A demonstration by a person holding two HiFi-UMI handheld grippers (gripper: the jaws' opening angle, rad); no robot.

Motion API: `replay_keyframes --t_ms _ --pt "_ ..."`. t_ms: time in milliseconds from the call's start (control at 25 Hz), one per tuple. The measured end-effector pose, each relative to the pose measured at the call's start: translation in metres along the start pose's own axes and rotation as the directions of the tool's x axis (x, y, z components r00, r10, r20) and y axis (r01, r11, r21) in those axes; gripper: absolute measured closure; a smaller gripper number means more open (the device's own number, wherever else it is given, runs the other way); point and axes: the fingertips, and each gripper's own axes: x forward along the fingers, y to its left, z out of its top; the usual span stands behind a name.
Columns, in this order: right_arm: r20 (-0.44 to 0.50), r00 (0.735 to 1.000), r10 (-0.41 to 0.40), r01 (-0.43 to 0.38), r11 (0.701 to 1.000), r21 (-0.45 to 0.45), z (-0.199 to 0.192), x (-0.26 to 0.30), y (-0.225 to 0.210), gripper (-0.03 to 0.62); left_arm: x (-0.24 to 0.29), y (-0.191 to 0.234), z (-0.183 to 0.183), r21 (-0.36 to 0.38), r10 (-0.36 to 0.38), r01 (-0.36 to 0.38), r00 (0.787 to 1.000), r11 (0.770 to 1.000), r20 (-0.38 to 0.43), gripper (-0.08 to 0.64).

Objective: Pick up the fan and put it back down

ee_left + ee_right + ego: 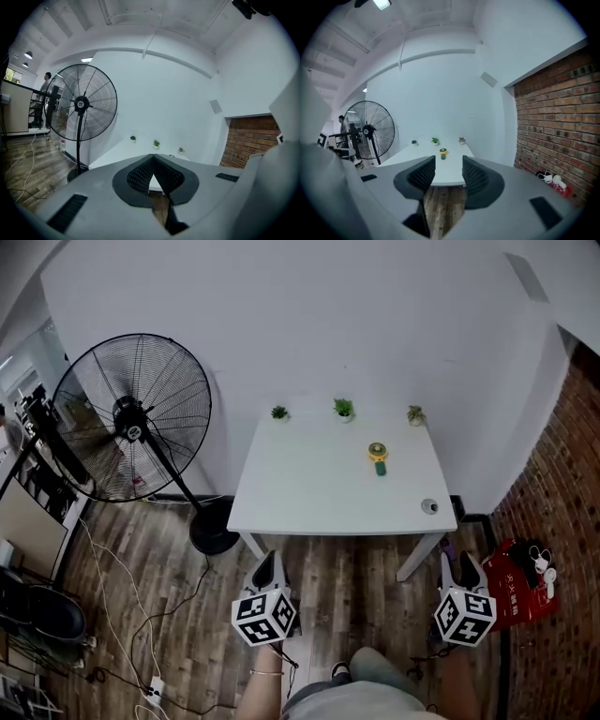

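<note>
A small hand fan [378, 457] with a yellow head and green handle lies on the white table [309, 493], toward its back right; the right gripper view shows the hand fan [443, 153] far ahead between the jaws. A large black pedestal fan [131, 418] stands on the floor left of the table. My left gripper [267, 563] hangs above the floor in front of the table's left corner, jaws shut on nothing. In front of the right corner my right gripper [461, 566] is open and empty. Both are well short of either fan.
Three tiny potted plants [344, 408] line the table's back edge, and a small round grey object [429, 506] sits near its front right corner. A red bag [511, 582] lies by the brick wall [562, 521]. Cables [122, 615] run over the wooden floor at left.
</note>
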Motion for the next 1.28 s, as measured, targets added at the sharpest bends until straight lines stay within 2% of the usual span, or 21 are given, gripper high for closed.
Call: replay_keyframes --t_ms 320,560,800,1040,1280 --pt "-0.014 1.0 -0.027 0.027 1.0 0.003 0.002 0.036 -0.012 0.413 0.033 0.017 -0.005 -0.037 0.029 -0.03 0.999 0.999 -0.018 0.549" --pt "0.004 1.0 -0.021 0.021 1.0 0.009 0.016 0.089 -0.018 0.413 0.083 0.015 0.008 -0.015 0.041 -0.041 0.999 0.999 -0.009 0.549" --pt "0.016 1.0 0.012 -0.012 1.0 0.022 0.041 0.159 -0.02 0.411 0.151 0.002 0.03 0.005 0.033 -0.033 0.999 0.999 0.003 0.549" --pt "-0.004 0.998 0.058 -0.058 0.998 0.02 0.062 0.231 -0.019 0.41 0.217 -0.006 0.042 0.012 0.052 -0.052 0.999 0.999 -0.012 0.549" --pt "-0.017 0.992 0.123 -0.122 0.992 0.016 0.083 0.301 -0.009 0.408 0.272 -0.01 0.067 0.024 0.078 -0.078 0.997 0.997 0.012 0.549"
